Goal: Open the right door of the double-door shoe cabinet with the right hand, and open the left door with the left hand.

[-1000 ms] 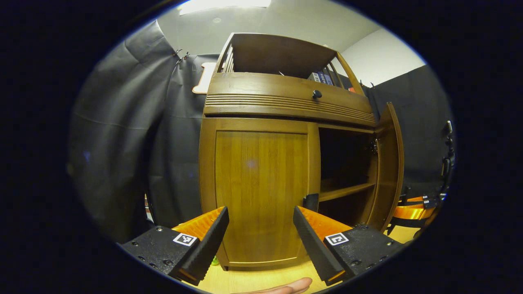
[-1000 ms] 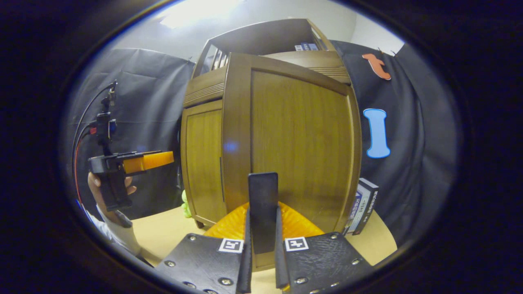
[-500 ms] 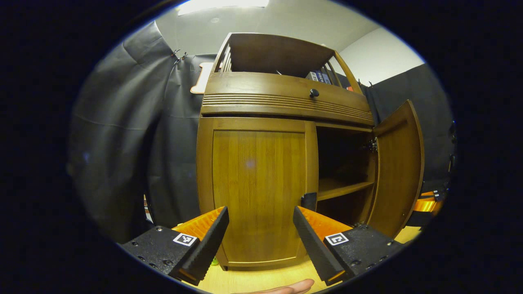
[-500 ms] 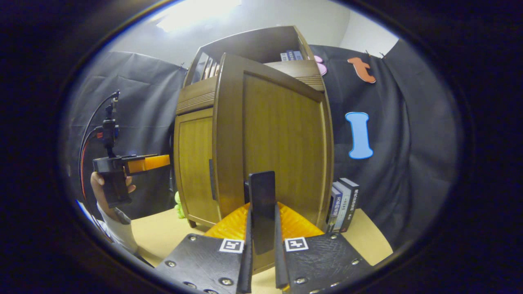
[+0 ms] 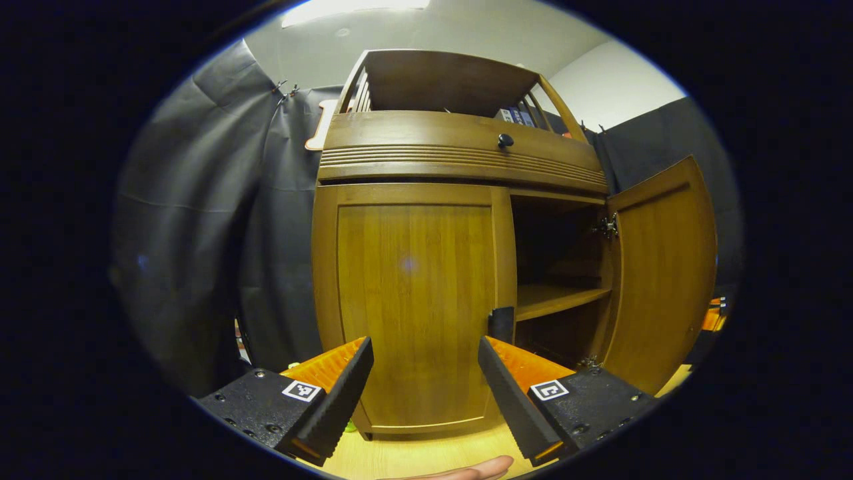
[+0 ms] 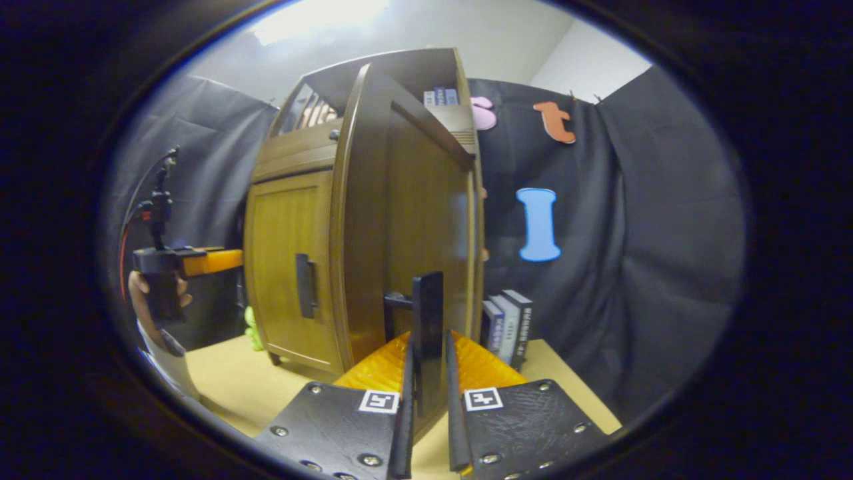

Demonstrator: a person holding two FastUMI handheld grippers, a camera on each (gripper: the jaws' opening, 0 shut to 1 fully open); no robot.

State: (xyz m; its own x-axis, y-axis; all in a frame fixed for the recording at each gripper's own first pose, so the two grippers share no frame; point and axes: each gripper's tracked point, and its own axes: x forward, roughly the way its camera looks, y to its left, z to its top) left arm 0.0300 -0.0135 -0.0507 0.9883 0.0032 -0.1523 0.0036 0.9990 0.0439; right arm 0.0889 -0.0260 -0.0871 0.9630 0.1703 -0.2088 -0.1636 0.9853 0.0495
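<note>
Right gripper (image 6: 426, 373): jaws nearly closed, both fingers pressed on the right handle (image 6: 427, 333), a dark upright bar with its long axis vertical. Handle stands between the fingers, straight ahead of the camera.

Right door (image 6: 406, 220): swung well out from the cabinet (image 5: 460, 143). In the right gripper view it is seen almost edge-on, tall axis vertical. In the left gripper view the same door (image 5: 663, 267) shows its inner face, hinged at the cabinet's right side, free edge pointing out toward the camera.

Left gripper (image 5: 425, 373): jaws wide apart, gripping nothing. Left door (image 5: 413, 300) shut, flat-on behind the gap between the fingers. Left handle (image 5: 501, 325), vertical, sits just above the right-hand finger; contact cannot be told.

Left gripper view also gives the open right compartment with a shelf (image 5: 560, 299), a drawer knob (image 5: 505, 141), and a fingertip (image 5: 476, 469) at the bottom edge.

Right gripper view adds the left gripper (image 6: 200, 261) held in a hand (image 6: 143, 300), level with the left handle (image 6: 306, 285), off the door; books (image 6: 510, 327) standing on the table (image 6: 226, 383) beside the cabinet.
</note>
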